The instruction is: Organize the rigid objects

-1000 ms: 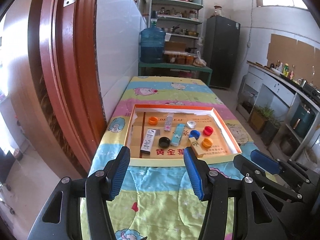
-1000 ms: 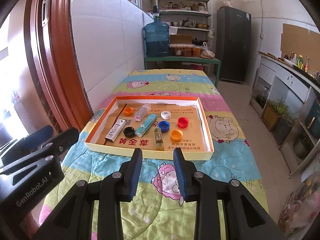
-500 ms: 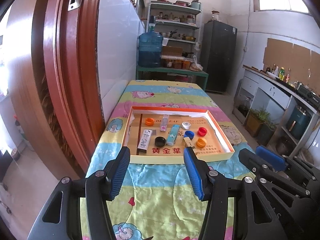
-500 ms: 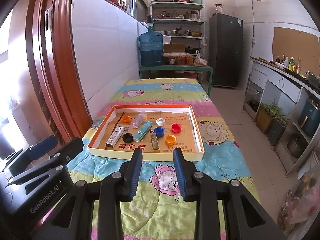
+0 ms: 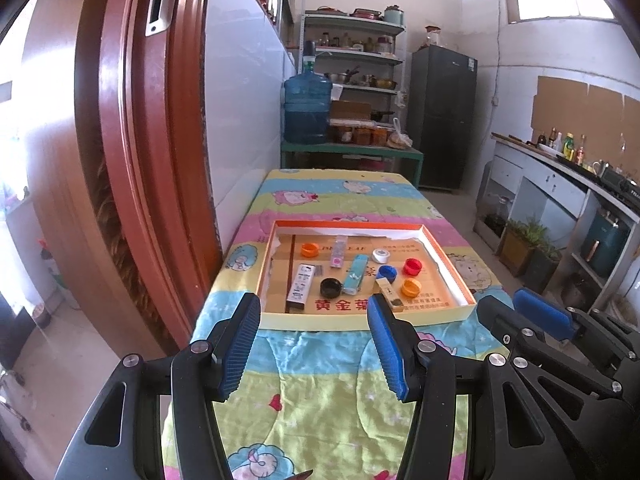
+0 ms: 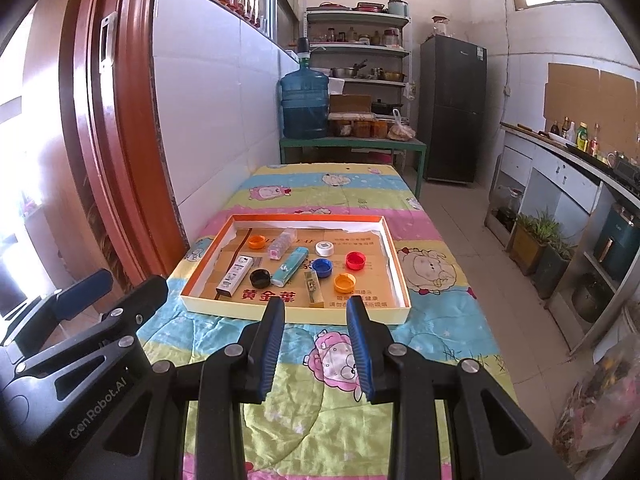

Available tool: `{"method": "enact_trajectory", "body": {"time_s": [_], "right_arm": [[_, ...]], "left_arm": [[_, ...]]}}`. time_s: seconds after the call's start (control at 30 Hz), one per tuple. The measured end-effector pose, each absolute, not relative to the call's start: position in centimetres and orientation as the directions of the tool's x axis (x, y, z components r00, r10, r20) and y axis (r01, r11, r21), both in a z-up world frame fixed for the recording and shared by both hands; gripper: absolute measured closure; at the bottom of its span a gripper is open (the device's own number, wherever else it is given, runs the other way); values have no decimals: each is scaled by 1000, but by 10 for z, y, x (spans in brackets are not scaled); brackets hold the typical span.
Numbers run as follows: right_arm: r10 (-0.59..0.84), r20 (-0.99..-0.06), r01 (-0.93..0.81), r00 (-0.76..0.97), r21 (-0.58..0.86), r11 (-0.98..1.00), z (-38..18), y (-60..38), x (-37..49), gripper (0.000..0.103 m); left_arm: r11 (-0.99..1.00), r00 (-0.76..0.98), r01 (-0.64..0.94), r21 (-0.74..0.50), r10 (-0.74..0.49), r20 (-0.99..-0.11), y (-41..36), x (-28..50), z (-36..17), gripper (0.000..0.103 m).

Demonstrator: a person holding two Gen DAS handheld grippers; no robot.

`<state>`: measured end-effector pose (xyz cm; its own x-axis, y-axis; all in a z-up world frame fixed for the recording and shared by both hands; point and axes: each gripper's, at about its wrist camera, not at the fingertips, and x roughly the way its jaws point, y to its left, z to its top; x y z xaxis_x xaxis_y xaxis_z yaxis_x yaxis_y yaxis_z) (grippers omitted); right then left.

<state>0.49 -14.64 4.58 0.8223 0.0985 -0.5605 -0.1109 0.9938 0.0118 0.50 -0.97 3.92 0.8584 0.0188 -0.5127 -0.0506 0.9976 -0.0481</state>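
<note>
Caps and small boxes are lying spread inside the tray (image 6: pixel 296 314) ahead of both claws; left claw (image 5: pixel 312 344) and right claw (image 6: pixel 316 344) are hovering spread, empty (fitting sorting pending or finished).

Home kitchen. Metal shelf rack (image 6: pixel 358 46) at 12 o'clock, loaded with pots, jars, bowls. Blue water jug (image 6: pixel 304 104) on green side table (image 6: pixel 352 146), 11 o'clock. Dark fridge (image 6: pixel 454 108) at 1 o'clock. Counter (image 6: pixel 560 168) with drawers at 3 o'clock, sauce bottles (image 6: pixel 582 136) on top. Tiled walls, red wooden door frame (image 6: pixel 108 128) at 9 o'clock. Cartoon-print quilt covers worktop (image 6: pixel 332 188).
</note>
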Motion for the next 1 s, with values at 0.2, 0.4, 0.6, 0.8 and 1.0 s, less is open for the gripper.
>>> {"method": "enact_trajectory", "body": {"time_s": [0.2, 0.4, 0.6, 0.8, 1.0], "right_arm": [[99, -560, -112, 823, 12, 994, 46, -146, 3, 71], [100, -559, -113, 823, 12, 994, 46, -145, 3, 71], [103, -562, -116, 821, 13, 993, 46, -144, 1, 71], [105, -562, -116, 820, 16, 993, 46, -144, 1, 71], [105, -563, -116, 820, 16, 993, 46, -144, 0, 71]], "left_arm": [[998, 855, -46, -51, 13, -519, -9, 4, 38, 46], [997, 849, -61, -47, 27, -528, -8, 5, 37, 46], [997, 846, -60, -50, 24, -532, -8, 6, 35, 46], [997, 847, -54, -56, 16, -531, -8, 6, 34, 46], [997, 846, -53, -55, 15, -532, -8, 5, 33, 46]]}}
